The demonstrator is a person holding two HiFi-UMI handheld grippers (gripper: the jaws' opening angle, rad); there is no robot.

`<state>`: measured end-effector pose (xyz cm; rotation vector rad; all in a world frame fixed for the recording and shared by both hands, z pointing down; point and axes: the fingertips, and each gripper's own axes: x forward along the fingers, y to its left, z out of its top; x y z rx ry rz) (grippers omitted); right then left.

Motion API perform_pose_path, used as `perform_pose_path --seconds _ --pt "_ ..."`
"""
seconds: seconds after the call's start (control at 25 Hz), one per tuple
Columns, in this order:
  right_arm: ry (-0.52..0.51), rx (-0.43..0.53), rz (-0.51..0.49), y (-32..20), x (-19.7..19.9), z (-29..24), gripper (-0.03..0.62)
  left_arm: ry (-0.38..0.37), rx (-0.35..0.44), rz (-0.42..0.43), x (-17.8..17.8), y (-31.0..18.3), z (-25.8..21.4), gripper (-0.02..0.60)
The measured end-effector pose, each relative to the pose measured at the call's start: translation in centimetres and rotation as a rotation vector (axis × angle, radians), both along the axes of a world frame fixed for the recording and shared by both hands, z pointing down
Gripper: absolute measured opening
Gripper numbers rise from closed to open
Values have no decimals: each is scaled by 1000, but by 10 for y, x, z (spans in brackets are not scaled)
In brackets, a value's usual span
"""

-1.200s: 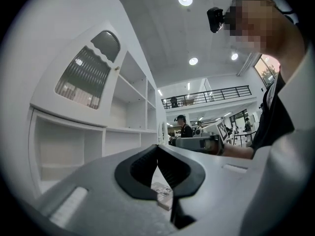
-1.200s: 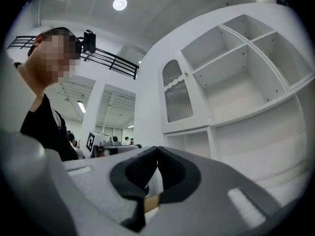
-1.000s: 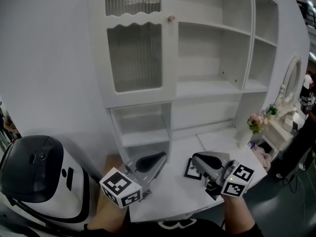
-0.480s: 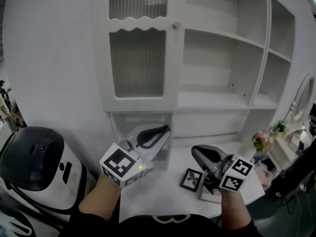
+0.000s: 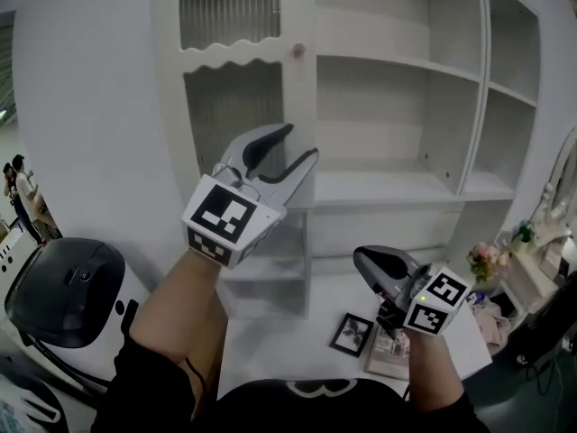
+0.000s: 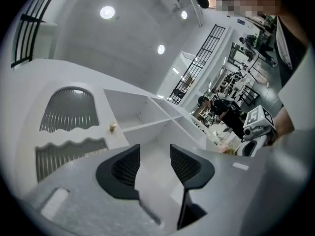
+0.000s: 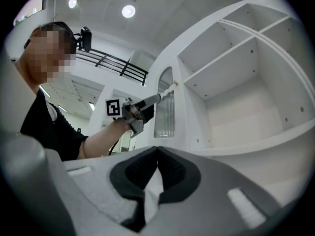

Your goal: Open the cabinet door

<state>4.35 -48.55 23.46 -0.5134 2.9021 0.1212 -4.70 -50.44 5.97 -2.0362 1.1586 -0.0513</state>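
Two grippers are up in front of a tall white cabinet, each held in one of the person's hands. The cabinet door point(image 5: 236, 106), white-framed with ribbed glass and a wavy rail across it, stands shut. It lies flush with the cabinet front and fills the upper left bay. Its small round knob point(image 5: 297, 50) sits on the door's right edge, near the top.

The left gripper point(image 5: 302, 142) is raised before the door's lower right corner, below the knob and clear of it, pointing upward. Its fingers point(image 6: 125, 168) have just been opening and now stand spread, with nothing between them. Through the gap only the open shelves point(image 5: 397, 106) right of the door show.

The right gripper point(image 5: 362, 258) hangs well below the door and to its right, over the white table point(image 5: 270, 359). Its fingers point(image 7: 174, 173) are pressed together at the tips and pinch nothing.

On the table, below the door and a little right of it, lies a small dark picture frame point(image 5: 350, 334). A bunch of pink flowers point(image 5: 484, 258) stands well to the door's lower right. A rounded black-and-white machine point(image 5: 63, 287) stands left of the door and lower down.
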Motion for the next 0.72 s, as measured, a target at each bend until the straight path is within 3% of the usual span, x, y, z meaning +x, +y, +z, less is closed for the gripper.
perform_pose_path --seconds 0.28,0.52,0.72 --pt "19 27 17 -19 11 -8 3 -47 75 -105 -11 -24 -55 225" --pt "25 53 12 -27 11 -15 3 -111 173 -219 -10 -41 -101 227" --pt "19 76 10 -32 9 -22 3 -124 164 -268 -11 -68 -119 224"
